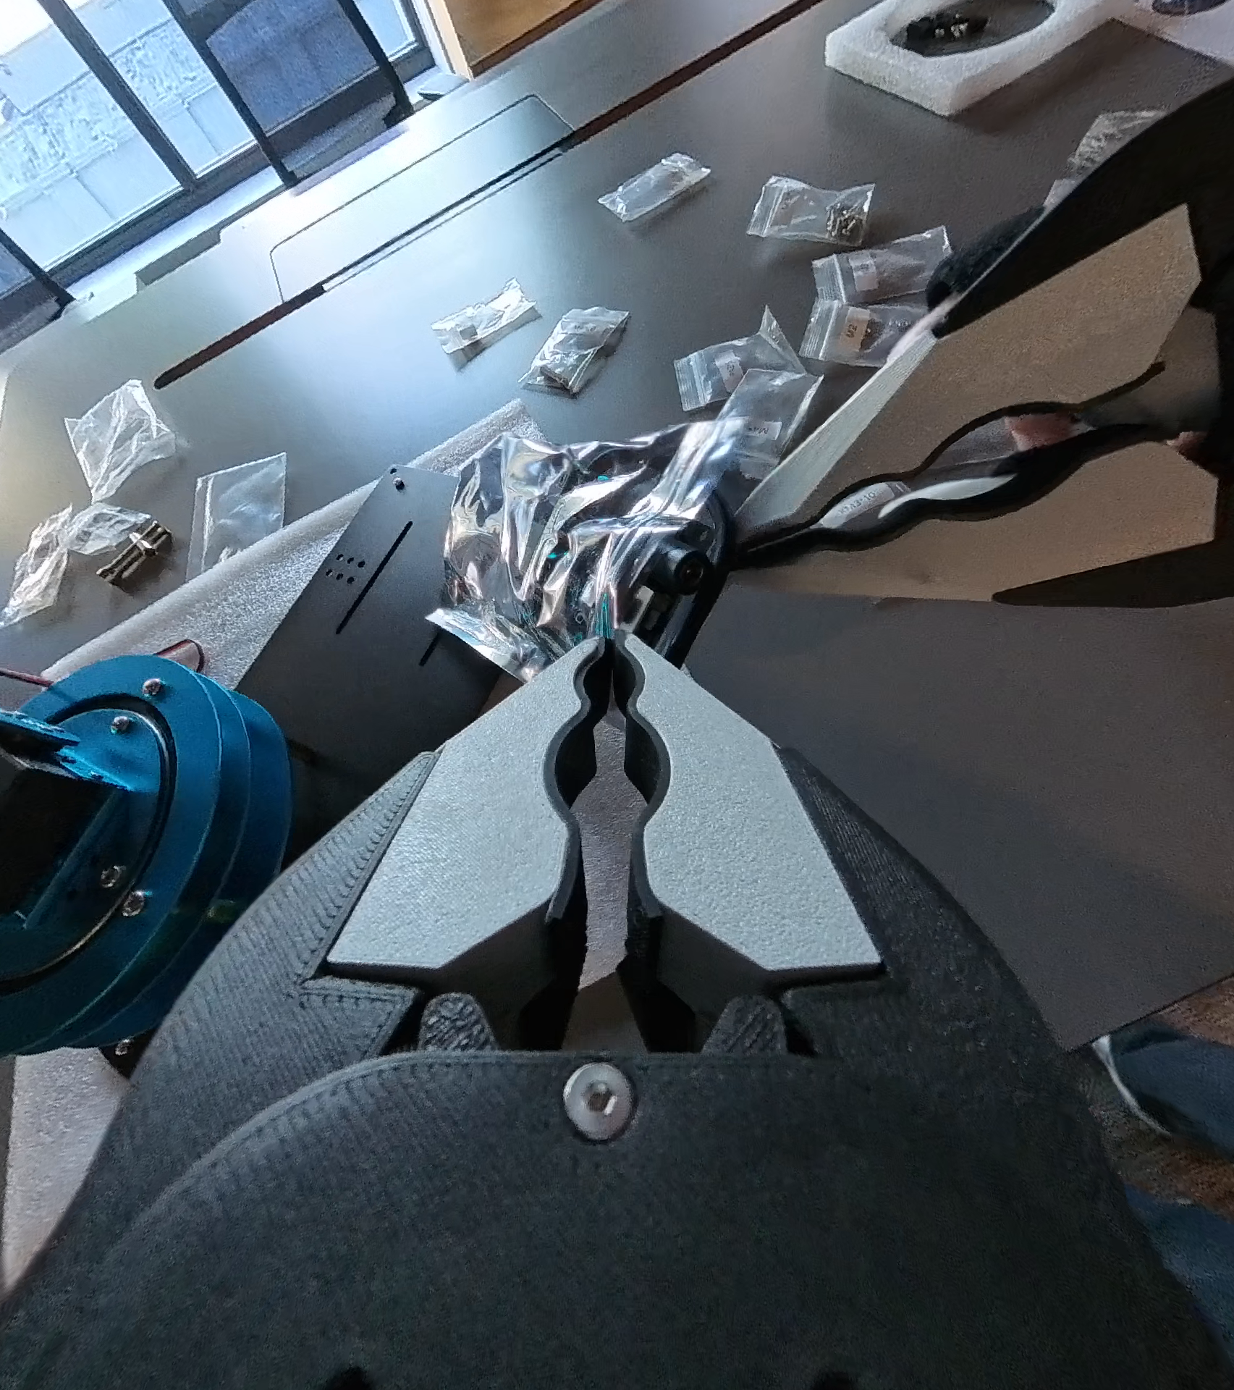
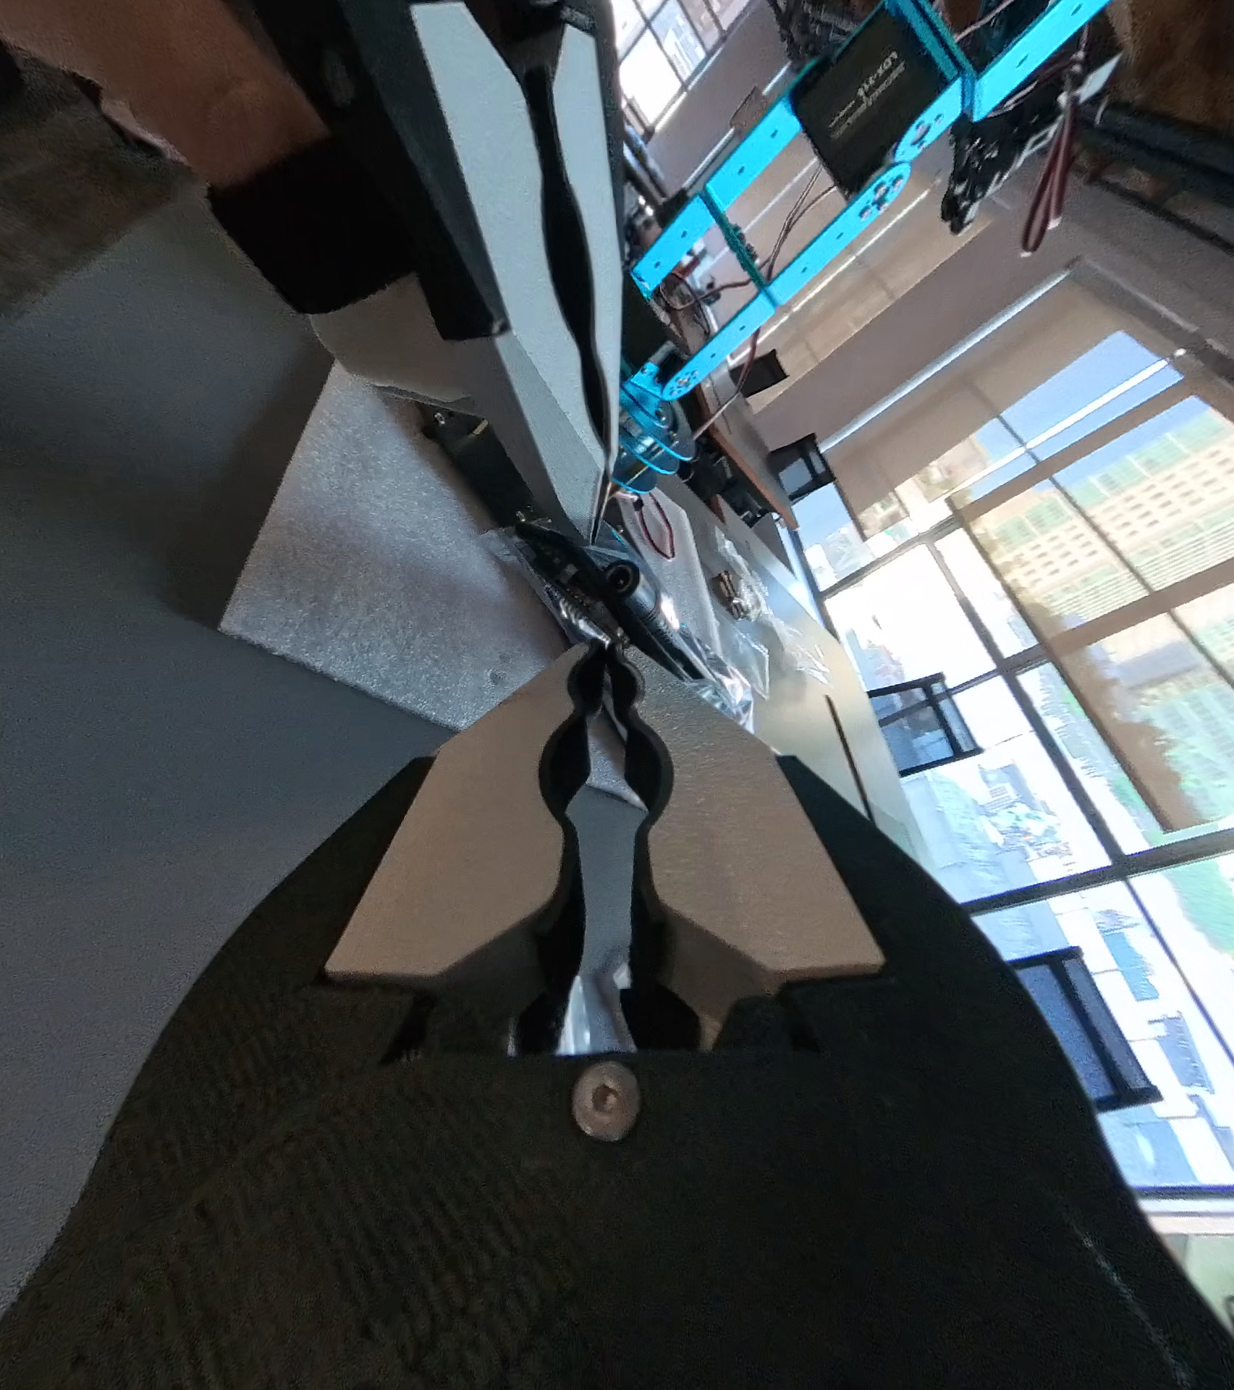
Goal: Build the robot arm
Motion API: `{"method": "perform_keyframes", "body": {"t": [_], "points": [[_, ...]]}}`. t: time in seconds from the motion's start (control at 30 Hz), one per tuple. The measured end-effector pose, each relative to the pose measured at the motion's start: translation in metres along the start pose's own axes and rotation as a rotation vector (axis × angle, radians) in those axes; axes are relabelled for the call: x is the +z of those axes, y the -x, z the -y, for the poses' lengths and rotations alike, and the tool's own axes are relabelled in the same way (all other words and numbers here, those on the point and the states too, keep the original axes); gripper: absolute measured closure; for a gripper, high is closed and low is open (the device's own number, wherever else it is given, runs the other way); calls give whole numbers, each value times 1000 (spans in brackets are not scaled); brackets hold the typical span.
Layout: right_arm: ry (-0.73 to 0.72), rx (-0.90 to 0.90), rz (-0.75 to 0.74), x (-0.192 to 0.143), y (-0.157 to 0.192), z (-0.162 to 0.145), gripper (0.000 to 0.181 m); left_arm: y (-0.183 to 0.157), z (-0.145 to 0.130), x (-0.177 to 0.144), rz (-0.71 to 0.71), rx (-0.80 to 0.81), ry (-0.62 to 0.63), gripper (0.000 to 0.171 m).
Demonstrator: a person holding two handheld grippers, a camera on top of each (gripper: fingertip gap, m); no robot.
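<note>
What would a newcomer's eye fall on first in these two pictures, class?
Probably the crumpled silver foil bag at mid-table, pinched from both sides: the left gripper shut on its near edge, the right gripper on its far side. Next comes the bright blue round metal base at the left, then the scattered small clear bags of hardware beyond.

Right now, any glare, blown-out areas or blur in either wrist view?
Left wrist view: windows blown out top left; glare on the crinkled silver bag that the left gripper has its jaws shut on; strong wide-angle bending at the edges. Right wrist view: windows overexposed; right gripper in shade, also shut on the bag; upper-left corner smeared.
</note>
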State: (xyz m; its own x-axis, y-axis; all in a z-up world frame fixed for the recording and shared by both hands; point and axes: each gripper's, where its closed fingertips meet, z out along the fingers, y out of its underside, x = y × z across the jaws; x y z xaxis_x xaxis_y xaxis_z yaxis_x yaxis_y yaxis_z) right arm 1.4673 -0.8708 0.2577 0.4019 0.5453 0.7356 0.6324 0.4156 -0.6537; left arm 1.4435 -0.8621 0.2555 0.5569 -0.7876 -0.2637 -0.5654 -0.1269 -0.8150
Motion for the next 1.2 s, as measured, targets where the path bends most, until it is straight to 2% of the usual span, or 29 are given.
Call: {"method": "perform_keyframes", "body": {"t": [0.43,0.9,1.2], "points": [[9,-111,-115,-5,-14,2,181,-4,5,-3,-4,147,59,171],[38,-357,-183,-6,-10,3,178,-6,4,-3,-9,228,111,171],[55,-374,-189,-6,-10,0,175,-13,3,-2,-14,277,115,171]]}}
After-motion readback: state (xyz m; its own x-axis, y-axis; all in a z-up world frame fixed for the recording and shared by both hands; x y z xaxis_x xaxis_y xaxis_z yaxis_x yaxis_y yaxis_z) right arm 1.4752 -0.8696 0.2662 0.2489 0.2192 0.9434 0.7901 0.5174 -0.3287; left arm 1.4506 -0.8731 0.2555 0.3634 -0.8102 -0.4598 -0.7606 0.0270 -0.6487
